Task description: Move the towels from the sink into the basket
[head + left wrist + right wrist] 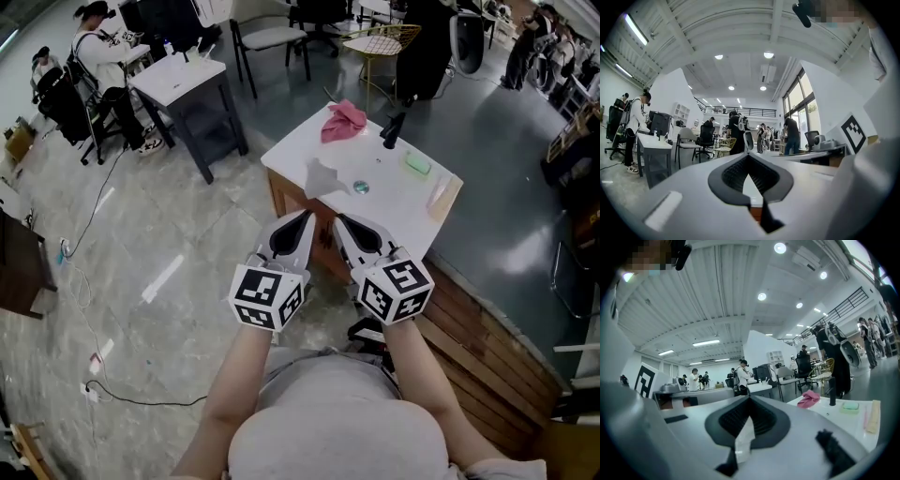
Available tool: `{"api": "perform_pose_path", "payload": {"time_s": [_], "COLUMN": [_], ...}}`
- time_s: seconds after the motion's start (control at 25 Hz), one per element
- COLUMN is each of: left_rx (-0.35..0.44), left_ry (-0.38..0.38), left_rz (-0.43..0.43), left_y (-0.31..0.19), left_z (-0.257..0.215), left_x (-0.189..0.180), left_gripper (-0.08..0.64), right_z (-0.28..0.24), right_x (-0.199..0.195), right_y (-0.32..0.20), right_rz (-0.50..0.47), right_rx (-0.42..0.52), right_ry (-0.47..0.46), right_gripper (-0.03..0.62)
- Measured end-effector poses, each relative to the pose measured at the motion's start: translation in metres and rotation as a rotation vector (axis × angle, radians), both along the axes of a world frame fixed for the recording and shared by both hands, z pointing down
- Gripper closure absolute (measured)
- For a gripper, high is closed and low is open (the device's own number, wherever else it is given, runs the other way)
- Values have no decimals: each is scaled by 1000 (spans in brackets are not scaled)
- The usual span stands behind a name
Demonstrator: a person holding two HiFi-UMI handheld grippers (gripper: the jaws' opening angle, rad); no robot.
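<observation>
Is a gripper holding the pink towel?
No, the pink towel lies on the white counter, apart from the left gripper and the right gripper.

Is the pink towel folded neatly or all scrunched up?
Scrunched up: the pink towel sits in a lumpy heap on the white counter, near the black faucet.

- The head view looks steeply down from above the person's own body. The left gripper (306, 217) and right gripper (340, 219) are near; the white counter (412, 202) lies farther.
- The left gripper view sits low behind its jaws and faces level across the room, toward tall windows (801, 101).
- The right gripper view faces level too. It shares the pink towel (808, 398) and black faucet (831, 397) with the head view.
</observation>
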State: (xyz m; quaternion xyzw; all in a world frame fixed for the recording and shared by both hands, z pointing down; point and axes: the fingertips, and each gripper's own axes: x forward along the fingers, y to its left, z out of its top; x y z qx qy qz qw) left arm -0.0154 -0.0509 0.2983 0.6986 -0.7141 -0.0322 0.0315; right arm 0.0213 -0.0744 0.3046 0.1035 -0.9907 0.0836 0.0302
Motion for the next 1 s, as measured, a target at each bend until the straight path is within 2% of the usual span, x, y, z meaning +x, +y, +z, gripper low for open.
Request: {"api": "perform_pose_path", "payload": {"time_s": [0.44,0.72,1.0], "left_rx": [-12,-28,-32], "left_ry": [9,9,17], "left_rz": [-59,-75,-86], "left_y": [-12,-20,-33], "left_z": [5,10,15], "left_x": [32,33,20], "left_gripper": [557,557,557], "right_z": [6,10,20], "right_x": [36,41,32], "right_y": [-10,-20,-34], "right_rz": [-23,-23,-26], "right_rx": [30,27,18], "right_ry": [11,4,21], "right_gripper": [574,574,572]}}
